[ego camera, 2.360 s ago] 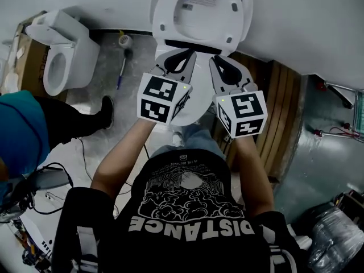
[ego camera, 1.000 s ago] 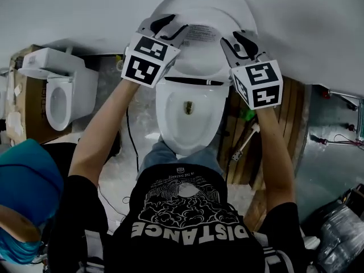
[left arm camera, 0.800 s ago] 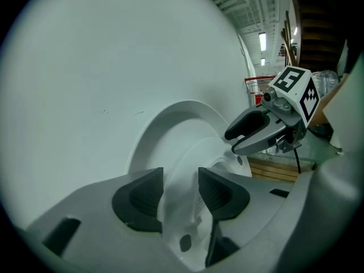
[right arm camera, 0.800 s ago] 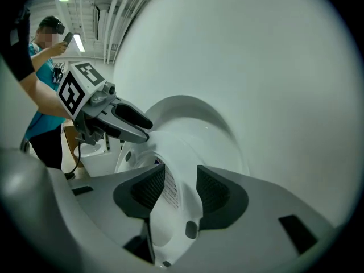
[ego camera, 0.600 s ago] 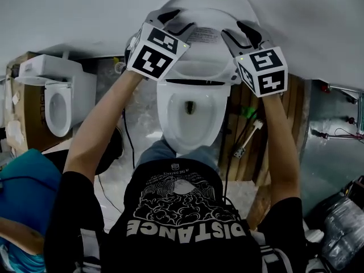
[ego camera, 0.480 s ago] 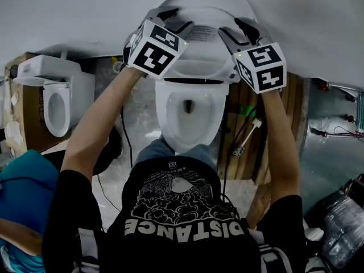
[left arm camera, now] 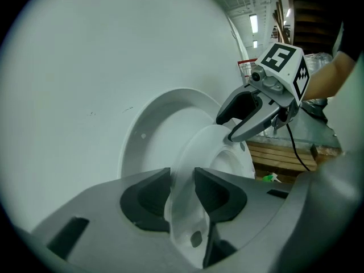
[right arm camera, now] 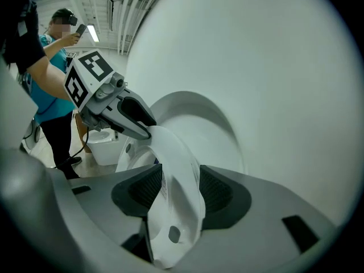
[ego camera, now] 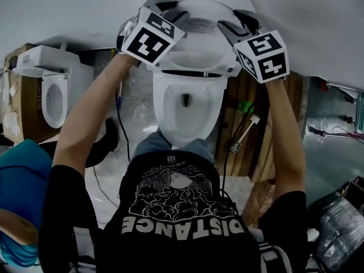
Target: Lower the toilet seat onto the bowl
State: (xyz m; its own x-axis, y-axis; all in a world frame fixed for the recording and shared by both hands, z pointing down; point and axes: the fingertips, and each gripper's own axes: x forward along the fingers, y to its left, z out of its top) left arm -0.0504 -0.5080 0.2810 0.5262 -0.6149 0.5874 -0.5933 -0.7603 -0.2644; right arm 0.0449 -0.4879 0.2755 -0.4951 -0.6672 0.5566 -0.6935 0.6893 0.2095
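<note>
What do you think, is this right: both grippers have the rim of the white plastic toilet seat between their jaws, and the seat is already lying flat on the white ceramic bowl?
Not flat. The head view shows the white plastic toilet seat raised, with the white ceramic bowl open below. Its rim does sit between the jaws of the left gripper, which are closing, and the right gripper, which are opening.

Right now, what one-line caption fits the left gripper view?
Left gripper, jaws closing on the rim of the raised white plastic toilet seat.
</note>
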